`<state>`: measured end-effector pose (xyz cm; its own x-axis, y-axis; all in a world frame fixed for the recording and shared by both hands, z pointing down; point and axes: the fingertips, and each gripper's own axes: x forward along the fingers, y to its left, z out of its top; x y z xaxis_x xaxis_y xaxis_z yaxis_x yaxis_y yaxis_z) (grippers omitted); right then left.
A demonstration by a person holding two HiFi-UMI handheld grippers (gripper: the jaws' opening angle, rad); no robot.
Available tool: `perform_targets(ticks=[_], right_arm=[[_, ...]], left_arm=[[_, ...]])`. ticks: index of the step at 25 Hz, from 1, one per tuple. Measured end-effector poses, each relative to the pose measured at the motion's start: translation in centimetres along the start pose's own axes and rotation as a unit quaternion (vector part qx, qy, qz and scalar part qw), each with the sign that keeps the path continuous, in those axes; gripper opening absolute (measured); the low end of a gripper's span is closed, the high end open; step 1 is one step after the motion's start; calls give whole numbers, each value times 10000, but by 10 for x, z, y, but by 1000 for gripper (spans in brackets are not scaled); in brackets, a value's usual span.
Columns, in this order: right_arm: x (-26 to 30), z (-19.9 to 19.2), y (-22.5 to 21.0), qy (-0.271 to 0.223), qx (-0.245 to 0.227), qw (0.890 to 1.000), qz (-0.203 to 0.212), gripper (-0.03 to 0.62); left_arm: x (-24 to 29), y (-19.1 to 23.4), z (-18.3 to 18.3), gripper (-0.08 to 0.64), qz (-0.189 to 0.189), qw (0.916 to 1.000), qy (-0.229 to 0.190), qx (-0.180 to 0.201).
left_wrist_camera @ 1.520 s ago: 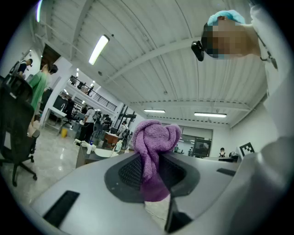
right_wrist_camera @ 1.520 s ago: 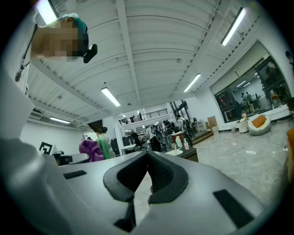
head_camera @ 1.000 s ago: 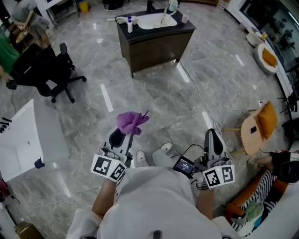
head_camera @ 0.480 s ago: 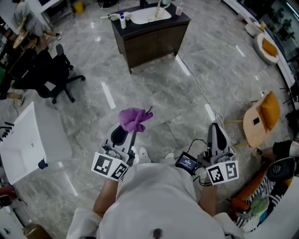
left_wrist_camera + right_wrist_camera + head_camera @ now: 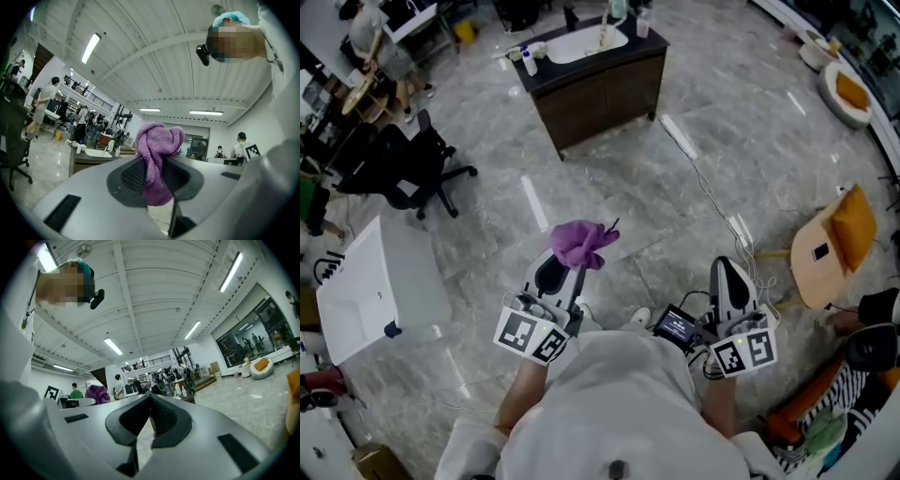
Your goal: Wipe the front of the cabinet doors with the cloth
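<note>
A dark wooden cabinet [image 5: 605,94] with two front doors and a white basin on top stands far ahead on the marble floor. My left gripper [image 5: 574,260] is shut on a bunched purple cloth [image 5: 585,244], held well short of the cabinet; in the left gripper view the cloth [image 5: 158,152] sticks up between the jaws, with the cabinet [image 5: 91,159] small behind it. My right gripper [image 5: 727,277] is shut with nothing in it, its jaw tips meeting in the right gripper view [image 5: 150,401]. There the cloth [image 5: 97,393] shows at the left.
A black office chair [image 5: 408,169] stands at the left, beside a white sink unit [image 5: 366,286]. A cable [image 5: 712,202] runs across the floor toward me. A tan stool with an orange cushion [image 5: 832,246] is at the right. Several people stand in the background.
The cabinet has shifted up and left in the head view over the three frames. Both grippers stay in the same pose, the left still holding the cloth.
</note>
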<state>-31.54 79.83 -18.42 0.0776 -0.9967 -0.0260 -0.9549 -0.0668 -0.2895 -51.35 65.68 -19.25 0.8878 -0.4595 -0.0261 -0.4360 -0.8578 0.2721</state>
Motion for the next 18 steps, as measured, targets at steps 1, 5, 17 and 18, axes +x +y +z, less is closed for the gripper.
perform_targets(ticks=[1,5,17,18], right_arm=[[-2,3,-10,-18,17,10000,47,28],[-12,15,-44,-89,124,9998,95,28],[18,8,-100,-72,225,9995,-185,28],[29,8,-105,-36,233,9995,-232,28]], left_arm=[[8,-10,-3,81,23,10000,-15,75],[32,-41,-14,81,31,9997,52,225],[94,-8,-26,81,161,9998,66,81],[105,1,-28,81,167,9998,98,42]])
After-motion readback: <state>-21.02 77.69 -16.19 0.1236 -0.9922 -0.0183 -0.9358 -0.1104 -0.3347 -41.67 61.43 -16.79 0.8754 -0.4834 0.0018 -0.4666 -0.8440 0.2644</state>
